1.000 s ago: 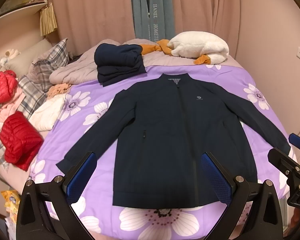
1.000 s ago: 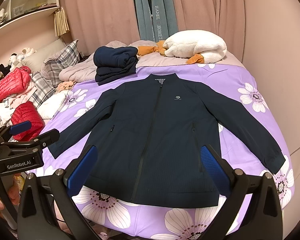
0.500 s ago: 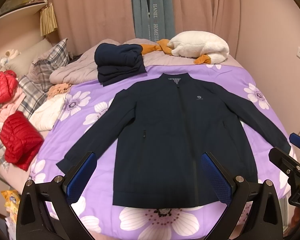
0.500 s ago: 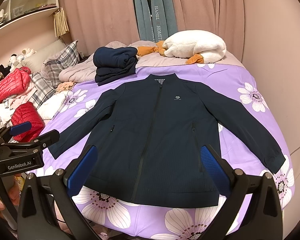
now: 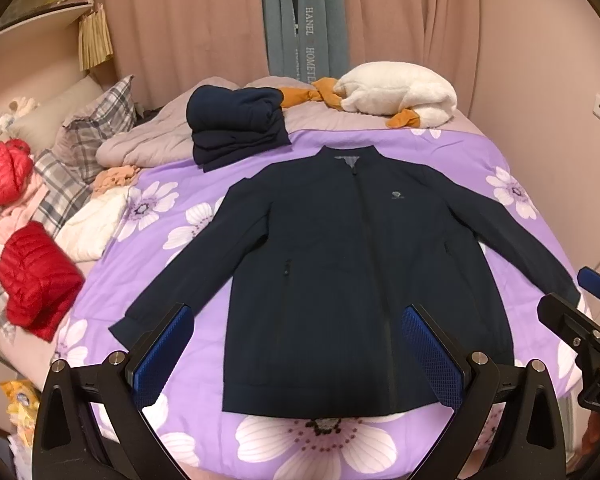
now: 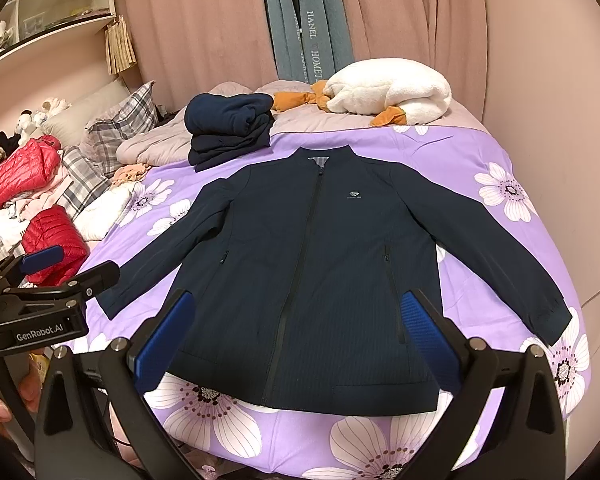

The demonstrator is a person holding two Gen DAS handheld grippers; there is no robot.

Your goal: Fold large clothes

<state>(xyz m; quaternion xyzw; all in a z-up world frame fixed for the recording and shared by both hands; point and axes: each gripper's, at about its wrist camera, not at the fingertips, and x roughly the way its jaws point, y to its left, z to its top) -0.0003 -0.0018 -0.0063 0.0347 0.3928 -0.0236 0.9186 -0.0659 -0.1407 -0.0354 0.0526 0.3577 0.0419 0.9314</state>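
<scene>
A dark navy zip jacket [image 5: 340,264] lies flat, front up, sleeves spread, on a purple flowered bedspread [image 5: 172,240]; it also shows in the right wrist view [image 6: 320,272]. My left gripper [image 5: 296,356] is open and empty, held above the jacket's hem near the foot of the bed. My right gripper [image 6: 296,344] is open and empty, also above the hem. Each gripper shows at the edge of the other's view: the right one [image 5: 588,320], the left one [image 6: 48,304].
A stack of folded navy clothes [image 5: 236,128] sits beyond the jacket's collar. A white plush with orange parts [image 5: 396,94] lies at the head. Red puffer jackets [image 5: 36,276] and plaid pillows [image 5: 96,128] pile on the left. A wall runs along the right.
</scene>
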